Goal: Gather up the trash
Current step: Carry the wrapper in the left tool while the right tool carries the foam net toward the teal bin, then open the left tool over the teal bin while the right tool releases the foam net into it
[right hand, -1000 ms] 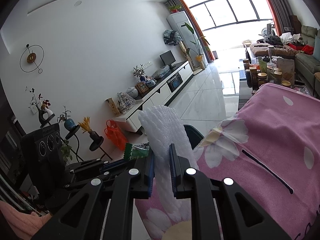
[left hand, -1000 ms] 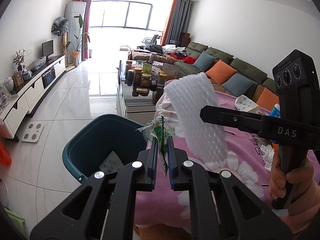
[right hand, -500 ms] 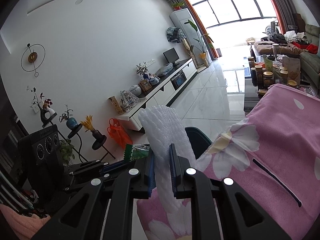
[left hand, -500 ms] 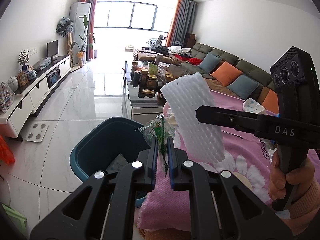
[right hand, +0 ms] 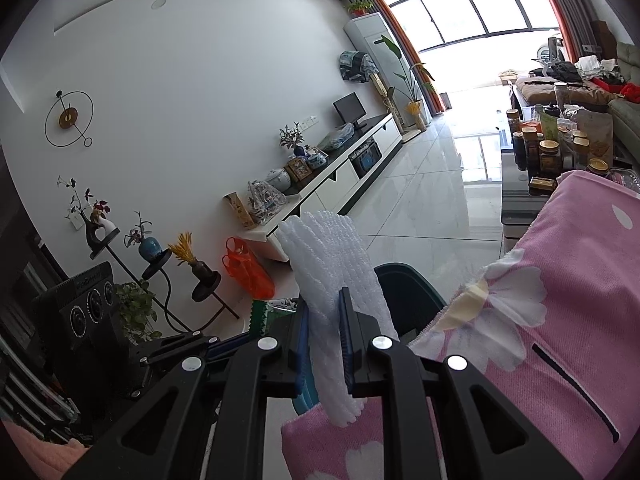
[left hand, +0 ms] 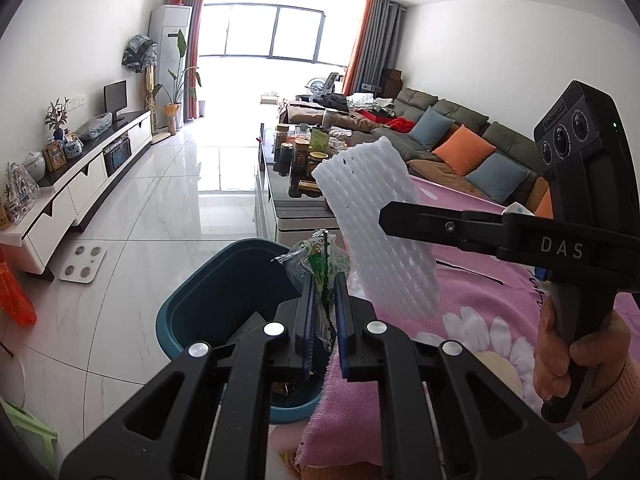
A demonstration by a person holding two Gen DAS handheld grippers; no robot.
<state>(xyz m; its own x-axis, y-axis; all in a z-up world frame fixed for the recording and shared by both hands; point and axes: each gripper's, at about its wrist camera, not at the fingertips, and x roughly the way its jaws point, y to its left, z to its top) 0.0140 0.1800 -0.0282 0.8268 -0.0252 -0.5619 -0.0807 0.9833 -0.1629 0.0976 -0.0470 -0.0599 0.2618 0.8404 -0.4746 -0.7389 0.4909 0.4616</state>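
Observation:
My left gripper [left hand: 322, 280] is shut on a crumpled green and clear plastic wrapper [left hand: 316, 260], held over the near rim of a teal trash bin [left hand: 208, 300] that has some scraps inside. My right gripper [right hand: 324, 300] is shut on a white foam fruit net [right hand: 332, 264]; the net also shows in the left wrist view [left hand: 376, 228], held just right of the wrapper above the edge of the pink flowered tablecloth [left hand: 480, 320]. The bin's rim shows in the right wrist view [right hand: 408, 284] behind the net.
A glass coffee table [left hand: 280, 200] with several jars stands behind the bin. A sofa with cushions [left hand: 460, 148] runs along the right. A white TV cabinet [left hand: 80, 184], a bathroom scale [left hand: 82, 262] and an orange bag [left hand: 16, 300] are on the left.
Both grippers have moved left together with their trash, off the pink cloth towards the bin. The wrapper now hangs over the bin's rim. Both grips are unchanged.

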